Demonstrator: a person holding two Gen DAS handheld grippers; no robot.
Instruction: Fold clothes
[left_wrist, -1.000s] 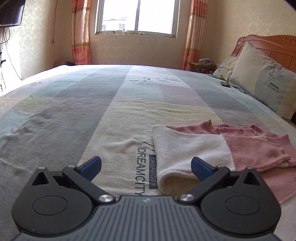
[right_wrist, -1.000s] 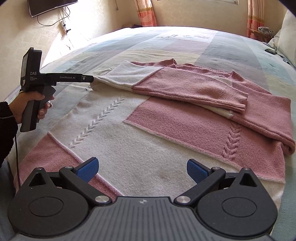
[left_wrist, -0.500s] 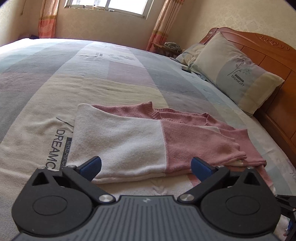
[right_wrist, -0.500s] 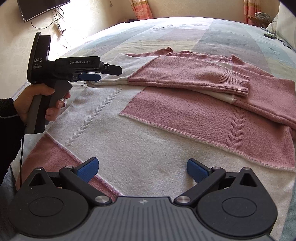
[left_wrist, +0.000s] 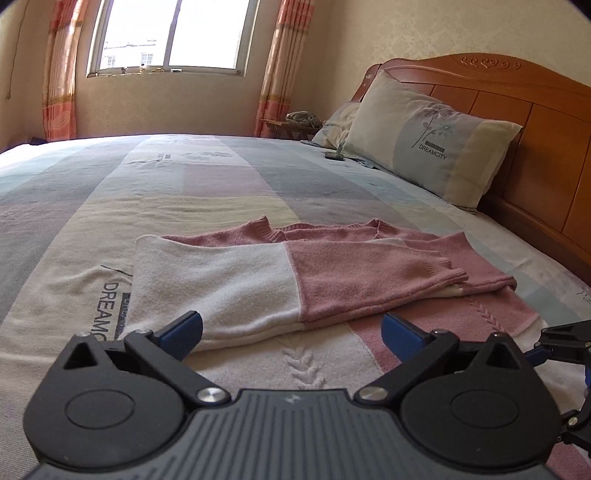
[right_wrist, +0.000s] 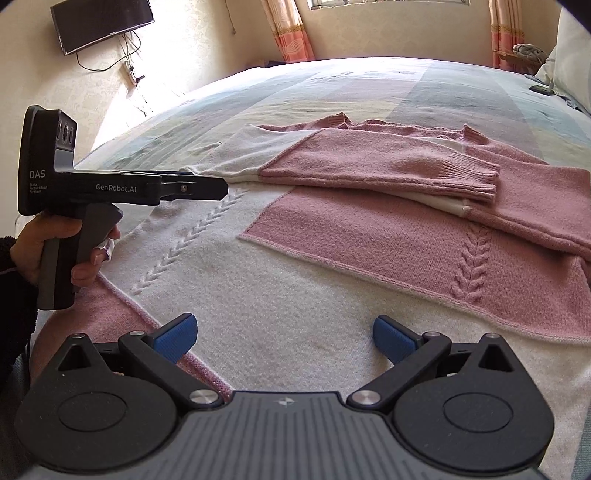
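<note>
A pink and cream sweater (right_wrist: 332, 258) lies spread flat on the bed (left_wrist: 184, 177), both sleeves folded across its chest, the upper sleeve (left_wrist: 295, 280) cream toward the shoulder and pink toward the cuff. The left gripper (left_wrist: 291, 330) is held level and low over the sweater's left side, pointing along the bed toward the folded sleeve, its blue-padded fingers (left_wrist: 183, 328) spread wide with nothing between them. The right gripper (right_wrist: 282, 338) hovers over the cream band near the hem, its jaws likewise wide apart and empty. Compared with half a second ago, the left gripper has levelled out and swung so that the window (left_wrist: 170, 37) and curtains are back in its view, and from the right wrist camera it now reads as horizontal, with its tip close by the cream fold of the sleeve rather than tilted up above it — the sweater itself has not shifted. The right wrist view alone shows the person's hand (right_wrist: 55, 251) wrapped around the left tool's pistol grip, a dark sleeve at the wrist, the wall-mounted television (right_wrist: 101, 22), and the cable-knit braids running down the sweater's front. The left wrist view alone shows the wooden headboard (left_wrist: 517, 118), the pillow (left_wrist: 436, 144) printed DREAMCITY, and the tip of the right gripper at its lower right edge.
</note>
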